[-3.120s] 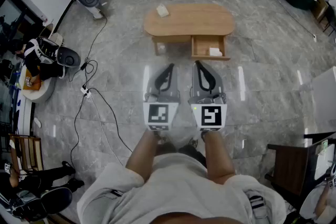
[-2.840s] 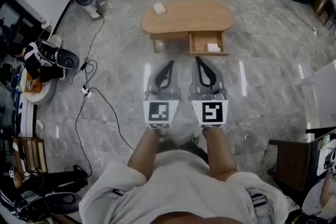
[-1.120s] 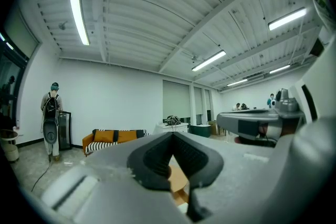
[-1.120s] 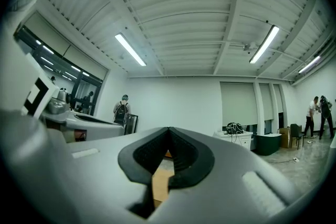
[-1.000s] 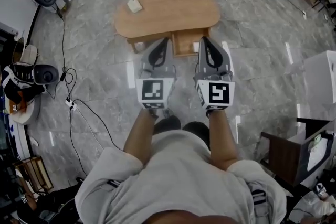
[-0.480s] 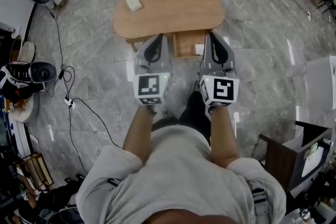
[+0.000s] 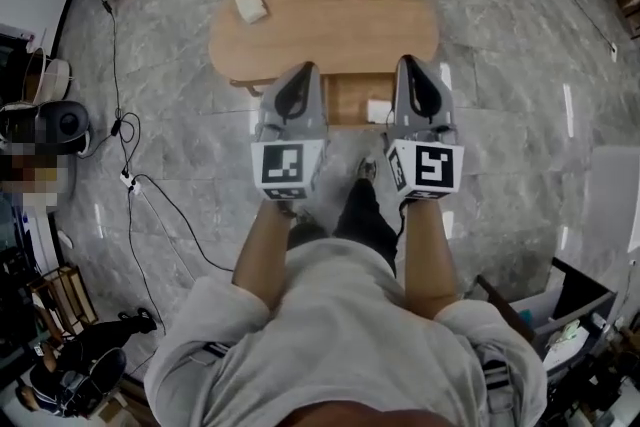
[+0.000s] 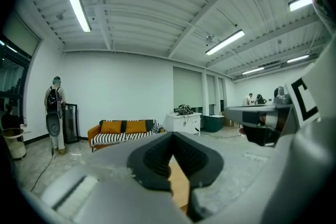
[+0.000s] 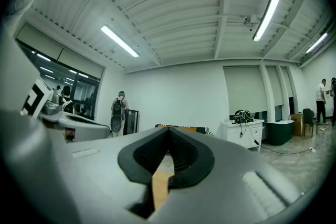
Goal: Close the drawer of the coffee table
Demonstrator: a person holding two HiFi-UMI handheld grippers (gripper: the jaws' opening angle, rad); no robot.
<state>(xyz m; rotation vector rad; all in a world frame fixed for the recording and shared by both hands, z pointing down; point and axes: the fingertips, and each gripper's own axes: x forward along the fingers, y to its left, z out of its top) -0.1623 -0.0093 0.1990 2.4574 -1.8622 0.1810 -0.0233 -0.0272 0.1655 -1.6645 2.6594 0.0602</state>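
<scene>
The oval wooden coffee table (image 7: pixel 325 20) stands just ahead of me in the head view. Its drawer (image 7: pixel 350 99) is pulled out toward me, with a small white item (image 7: pixel 378 109) inside. My left gripper (image 7: pixel 306 68) is shut and empty, its tip over the table's near edge, left of the drawer. On the drawer's right side my right gripper (image 7: pixel 407 62) is shut and empty too. In the left gripper view the closed jaws (image 8: pixel 170 136) show only a strip of tabletop (image 8: pixel 179 189) beyond them. The right gripper view shows the same past its jaws (image 9: pixel 168 131).
A small white box (image 7: pixel 250 6) lies on the table's far left end. Cables (image 7: pixel 130 180) trail over the marble floor at left, near chairs and gear (image 7: pixel 45 125). A dark cabinet (image 7: pixel 545 300) stands at lower right. An orange striped sofa (image 8: pixel 123 131) lies beyond the table.
I have walked up to the table and both grippers have moved forward and slightly down. Their tips now flank the open drawer, over the table's near edge. Both stay shut.
</scene>
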